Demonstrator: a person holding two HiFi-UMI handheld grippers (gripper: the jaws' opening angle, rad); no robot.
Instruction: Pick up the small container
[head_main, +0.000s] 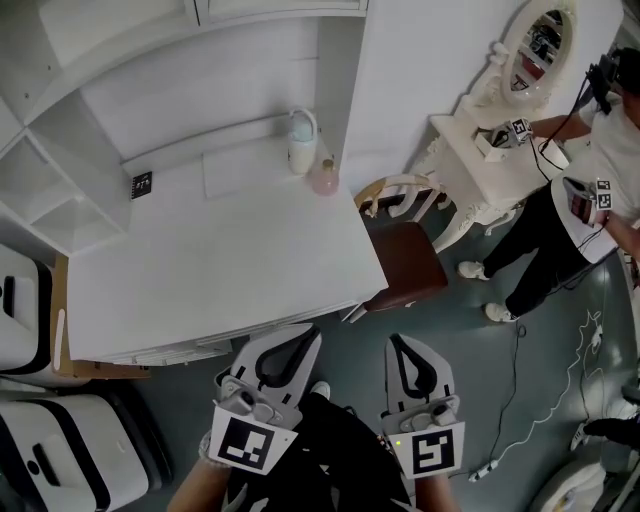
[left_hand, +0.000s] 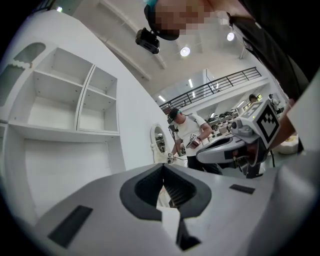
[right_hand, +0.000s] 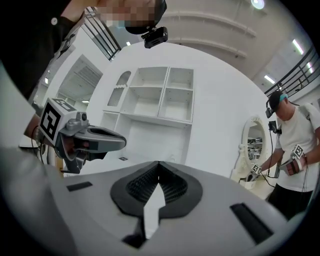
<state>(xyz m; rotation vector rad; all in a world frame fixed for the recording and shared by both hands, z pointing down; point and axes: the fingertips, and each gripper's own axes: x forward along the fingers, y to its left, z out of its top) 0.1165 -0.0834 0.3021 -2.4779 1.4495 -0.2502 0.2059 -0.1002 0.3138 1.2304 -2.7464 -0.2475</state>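
Small pink container (head_main: 324, 178): stands at the far right corner of the white desk (head_main: 220, 260), just beside a taller white jug with a handle (head_main: 302, 140). Left gripper (head_main: 303, 336): jaws fully together, nothing between them; tip at the desk's near edge, by the near right corner. Right gripper (head_main: 398, 345): jaws likewise closed and empty, off the desk, over the floor. Both well apart from the container. Brown-seated chair (head_main: 408, 264) stands off the desk's right edge.
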